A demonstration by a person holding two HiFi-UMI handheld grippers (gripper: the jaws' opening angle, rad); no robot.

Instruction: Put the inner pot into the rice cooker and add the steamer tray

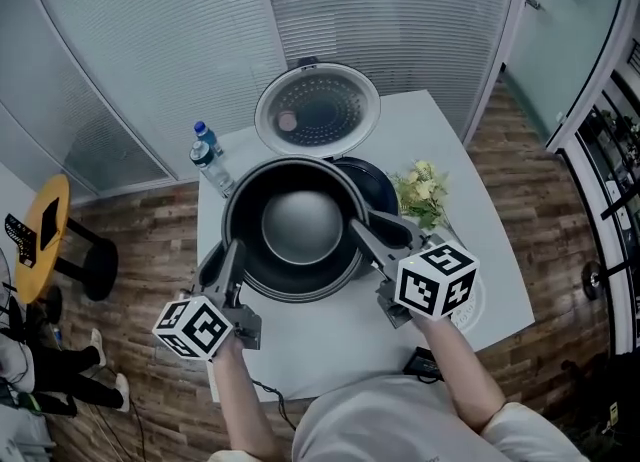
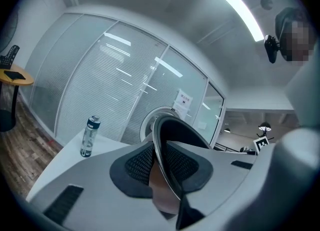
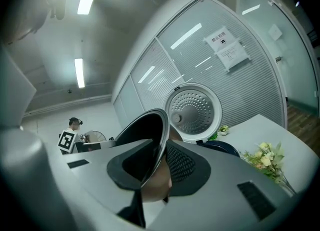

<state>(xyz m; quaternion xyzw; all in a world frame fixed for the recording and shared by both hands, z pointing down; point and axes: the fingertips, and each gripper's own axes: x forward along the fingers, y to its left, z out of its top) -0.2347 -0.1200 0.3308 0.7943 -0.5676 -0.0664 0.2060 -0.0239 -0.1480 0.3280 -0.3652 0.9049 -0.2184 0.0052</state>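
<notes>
Two grippers are clamped on the rim of the inner pot (image 1: pixel 300 225), one at each side. The left gripper (image 1: pixel 232 252) is set on the pot's left edge and the right gripper (image 1: pixel 366 232) on its right edge. In the left gripper view the thin metal rim (image 2: pixel 162 145) is pinched between the dark, textured fingers (image 2: pixel 140 162) of the left gripper (image 2: pixel 162 167). In the right gripper view the same rim (image 3: pixel 152 140) is gripped between the fingers (image 3: pixel 186 165) of the right gripper (image 3: pixel 157 167). Neither pair of fingers is released.

The pot is held with its mouth upward, just in front of the rice cooker (image 1: pixel 378 188) and a little to its left. It appears to be raised off the white desk (image 1: pixel 330 345). Part of the cooker's dark body is covered by the pot in the head view. The pot's interior is seen to be dark and bare.

The cooker's lid (image 1: pixel 317 110) is stood open behind the body, with its dotted inner face turned toward the person. A water bottle (image 1: pixel 210 162) is placed upright on the desk to the left of the cooker. A small bunch of pale flowers (image 1: pixel 422 193) is laid to the cooker's right. A stool with a yellow top (image 1: pixel 45 235) is seen on the wooden floor, well to the left of the cooker.
</notes>
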